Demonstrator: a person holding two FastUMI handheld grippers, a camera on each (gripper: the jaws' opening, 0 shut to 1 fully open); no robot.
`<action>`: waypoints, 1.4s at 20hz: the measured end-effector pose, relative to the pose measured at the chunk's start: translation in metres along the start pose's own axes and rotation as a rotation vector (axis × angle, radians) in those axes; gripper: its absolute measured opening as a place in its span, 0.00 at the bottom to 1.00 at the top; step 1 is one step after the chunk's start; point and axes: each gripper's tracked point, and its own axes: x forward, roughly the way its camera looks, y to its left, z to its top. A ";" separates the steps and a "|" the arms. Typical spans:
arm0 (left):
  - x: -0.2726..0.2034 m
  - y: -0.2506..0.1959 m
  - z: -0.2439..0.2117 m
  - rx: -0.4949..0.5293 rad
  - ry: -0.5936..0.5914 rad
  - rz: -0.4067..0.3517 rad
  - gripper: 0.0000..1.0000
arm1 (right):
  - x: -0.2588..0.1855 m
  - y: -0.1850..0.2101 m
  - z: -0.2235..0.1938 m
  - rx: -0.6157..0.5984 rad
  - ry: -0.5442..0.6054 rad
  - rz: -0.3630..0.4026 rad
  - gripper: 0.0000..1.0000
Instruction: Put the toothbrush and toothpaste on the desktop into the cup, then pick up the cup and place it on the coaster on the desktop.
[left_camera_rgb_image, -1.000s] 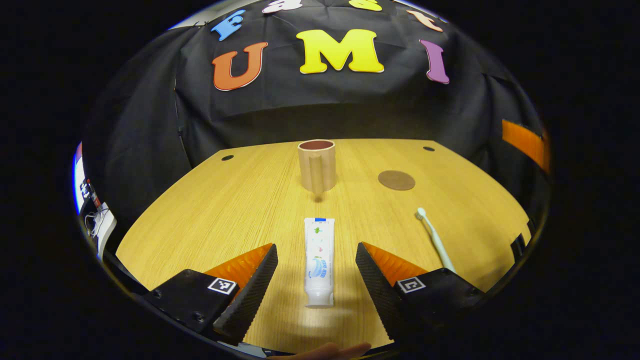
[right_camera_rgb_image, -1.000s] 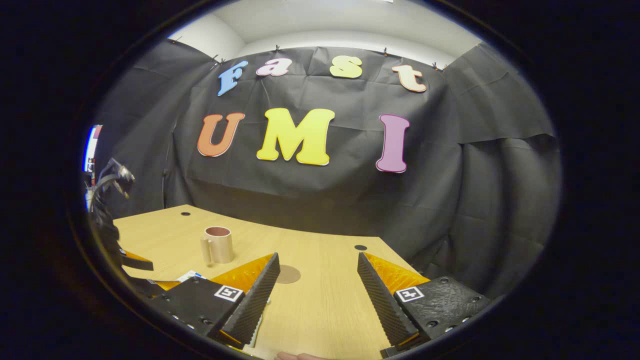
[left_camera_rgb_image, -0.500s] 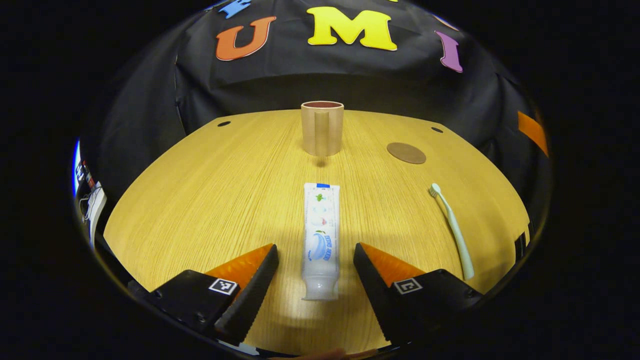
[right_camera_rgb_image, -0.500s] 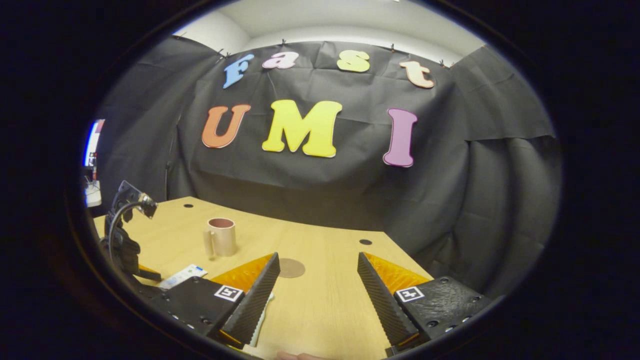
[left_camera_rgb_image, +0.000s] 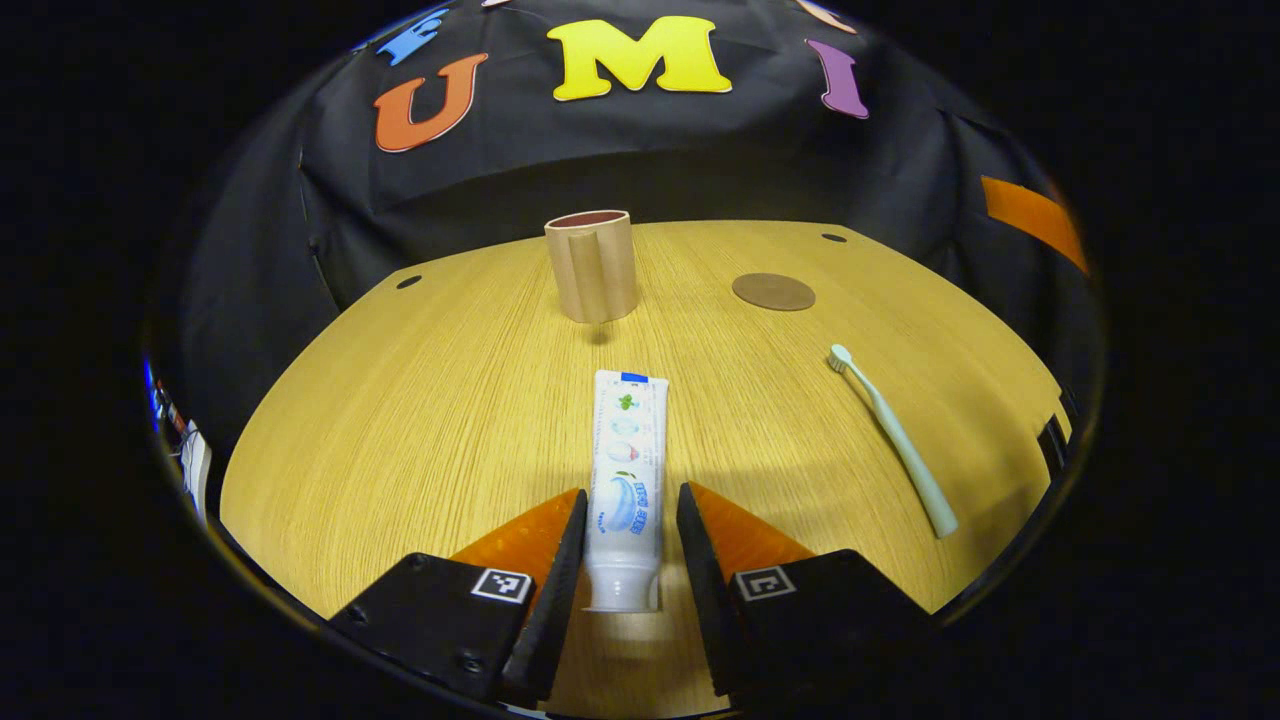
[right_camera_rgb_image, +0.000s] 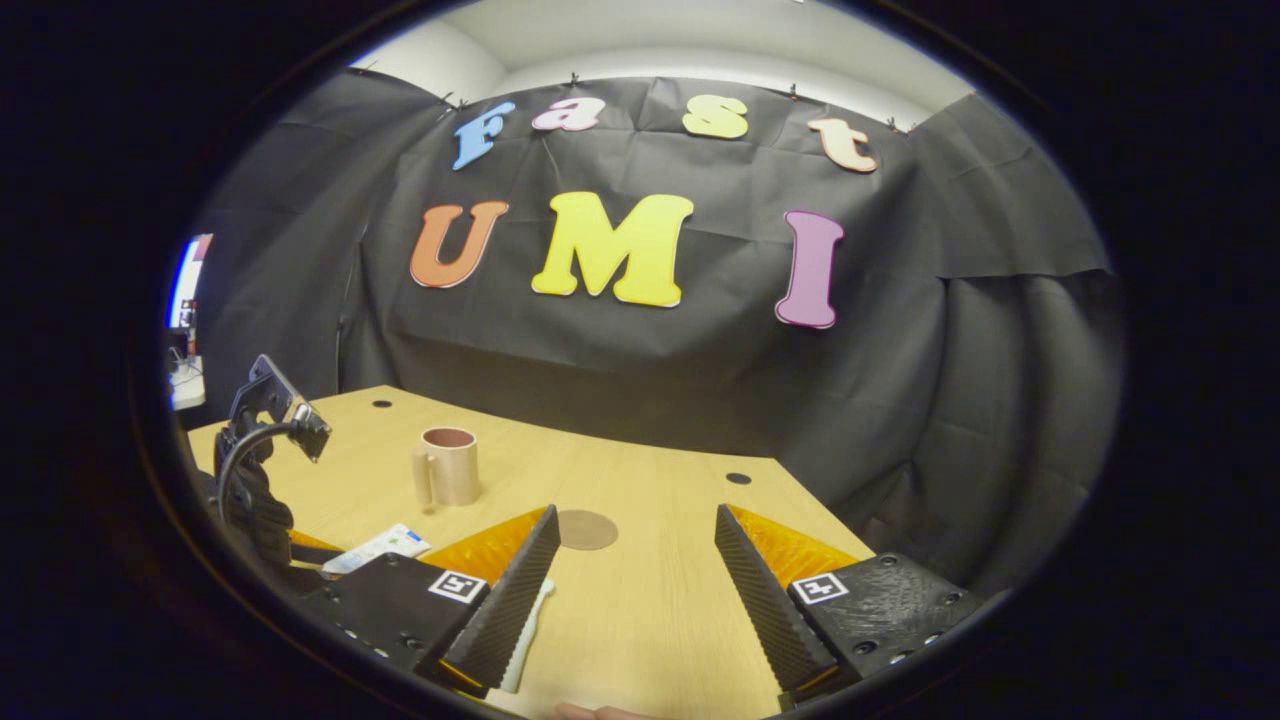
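Setting: booth hung with black cloth; pale wood-grain desktop (left_camera_rgb_image: 420, 420) with small cable holes near its far edge.

Item 1. White plastic toothpaste tube with blue print (left_camera_rgb_image: 626, 470), lying flat, cap end toward the camera. It lies between the two fingers of the left gripper (left_camera_rgb_image: 628, 555), which stand close on either side of its lower part. Whether both fingers press on it cannot be told.

Item 2. Pale green slim toothbrush (left_camera_rgb_image: 893, 440), lying flat to the right of the tube, well apart from it, bristle head toward the far side.

Item 3. Tan cylindrical cup with a handle (left_camera_rgb_image: 592, 266), upright beyond the tube; nothing stands up out of its mouth.

Item 4. Brown round flat coaster (left_camera_rgb_image: 773, 292), bare, to the right of the cup and apart from it.

Item 5. Right gripper (right_camera_rgb_image: 635, 570), fingers spread wide, held above the desktop with nothing between them.

Step in hand, as judged: taking hold of the toothpaste tube. Next move calls for a firm pinch on the tube, a lift clear of the desktop, and carriage to the cup's mouth.
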 end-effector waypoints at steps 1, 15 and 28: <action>-0.001 -0.001 0.001 -0.019 0.005 -0.014 0.57 | 0.000 0.001 -0.001 0.000 0.005 0.004 0.96; -0.071 0.005 0.086 -0.086 -0.386 0.040 0.38 | 0.023 0.044 -0.055 0.038 0.164 0.110 0.94; -0.113 0.020 0.122 -0.162 -0.620 0.067 0.38 | 0.047 0.084 -0.153 0.075 0.477 0.152 0.72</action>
